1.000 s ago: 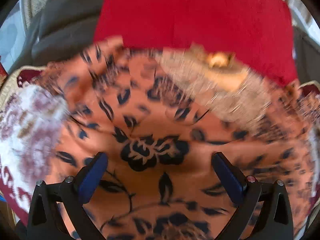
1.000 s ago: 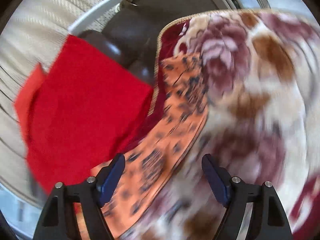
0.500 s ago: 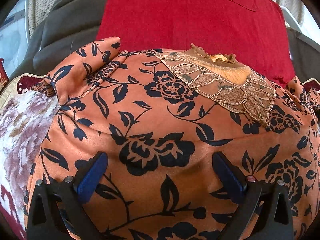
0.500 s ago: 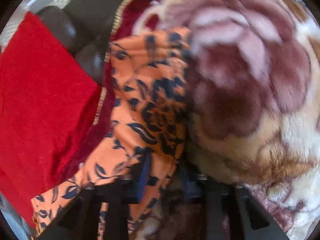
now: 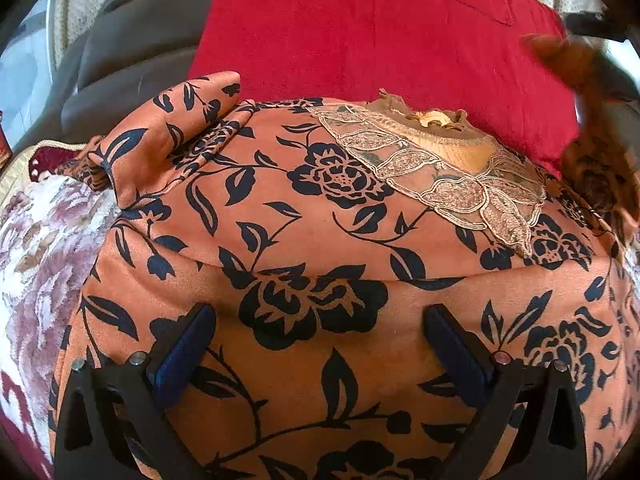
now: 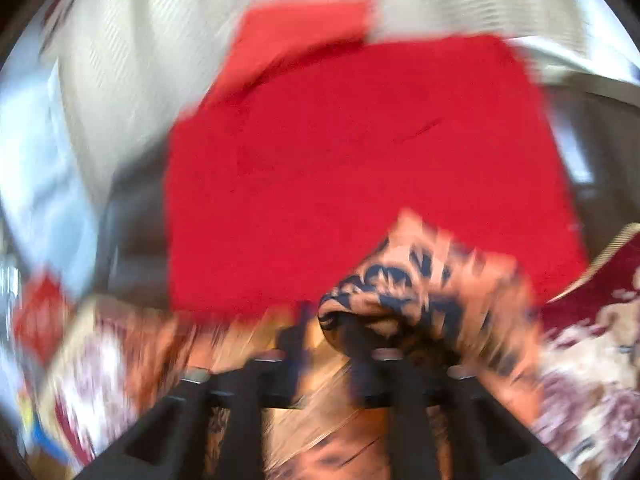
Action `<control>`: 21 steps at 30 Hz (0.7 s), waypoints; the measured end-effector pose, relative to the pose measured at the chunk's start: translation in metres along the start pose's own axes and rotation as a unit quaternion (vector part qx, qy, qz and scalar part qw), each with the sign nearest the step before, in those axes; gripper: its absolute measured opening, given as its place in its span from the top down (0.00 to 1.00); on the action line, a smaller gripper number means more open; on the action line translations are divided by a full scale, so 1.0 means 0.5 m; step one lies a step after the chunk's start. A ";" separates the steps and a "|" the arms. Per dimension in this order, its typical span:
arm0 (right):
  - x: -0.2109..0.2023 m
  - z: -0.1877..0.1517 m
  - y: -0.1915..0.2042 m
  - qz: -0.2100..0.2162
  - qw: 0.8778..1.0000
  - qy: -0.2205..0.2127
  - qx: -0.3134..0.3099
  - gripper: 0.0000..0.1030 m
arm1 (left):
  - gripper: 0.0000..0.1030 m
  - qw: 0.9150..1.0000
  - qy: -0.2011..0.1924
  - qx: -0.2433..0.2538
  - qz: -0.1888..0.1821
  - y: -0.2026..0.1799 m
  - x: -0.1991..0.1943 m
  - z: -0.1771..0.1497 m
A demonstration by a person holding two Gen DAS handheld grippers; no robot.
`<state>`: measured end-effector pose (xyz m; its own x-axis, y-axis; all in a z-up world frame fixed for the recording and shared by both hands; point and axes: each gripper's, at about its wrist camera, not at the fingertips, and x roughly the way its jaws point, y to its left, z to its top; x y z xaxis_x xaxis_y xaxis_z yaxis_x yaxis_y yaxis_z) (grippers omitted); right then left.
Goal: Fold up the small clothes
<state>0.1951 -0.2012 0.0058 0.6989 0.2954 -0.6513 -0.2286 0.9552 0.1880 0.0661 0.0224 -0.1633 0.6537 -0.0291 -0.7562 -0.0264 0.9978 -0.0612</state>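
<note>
An orange top with a black flower print (image 5: 320, 240) lies spread on the blanket, its lace collar (image 5: 440, 172) toward the red cushion. Just above its lower part my left gripper (image 5: 320, 324) hovers open, with nothing between the fingers. The left sleeve (image 5: 172, 132) lies folded inward. At the right edge the other sleeve (image 5: 592, 160) hangs lifted and blurred. In the right wrist view, that sleeve (image 6: 404, 280) is bunched at the tips of my right gripper (image 6: 328, 320). Its jaws stand close together on the cloth and are starting to open; the picture is blurred by motion.
A red cushion (image 5: 380, 28) leans on the dark sofa back (image 5: 132, 52) behind the top. The flowered cream and maroon blanket (image 5: 36, 240) covers the seat on both sides. Pale curtains (image 6: 132, 60) hang behind the sofa.
The right gripper shut on the right sleeve, then swung it up and over toward the red cushion while rolling. The left gripper stayed open over the top, which settled flat.
</note>
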 end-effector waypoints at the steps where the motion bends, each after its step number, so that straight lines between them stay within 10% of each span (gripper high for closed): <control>1: 0.054 -0.044 0.022 -0.001 1.000 0.027 -0.016 0.01 | 0.00 1.000 0.018 0.002 -0.012 0.006 -0.006 0.009; 3: 0.101 -0.121 0.035 0.003 0.997 0.077 -0.002 0.04 | 0.00 0.998 0.048 0.007 -0.039 0.023 -0.025 0.024; 12: -0.038 -0.256 -0.097 -0.012 0.992 0.024 0.121 0.04 | 0.00 0.978 0.027 -0.127 -0.164 0.073 -0.101 0.139; 17: -0.049 -0.325 -0.144 0.009 0.989 0.009 0.150 0.05 | 0.00 0.992 0.017 0.031 -0.118 -0.092 -0.096 0.159; 21: -0.050 -0.349 -0.136 0.003 0.991 -0.011 0.133 0.03 | 0.00 0.982 0.001 0.182 -0.049 -0.223 -0.070 0.149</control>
<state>0.0747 -0.2769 -0.1190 0.7136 0.2988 -0.6336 -0.0487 0.9234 0.3807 0.1026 -0.0833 -0.0817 0.6374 -0.1258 -0.7602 0.3088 0.9456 0.1025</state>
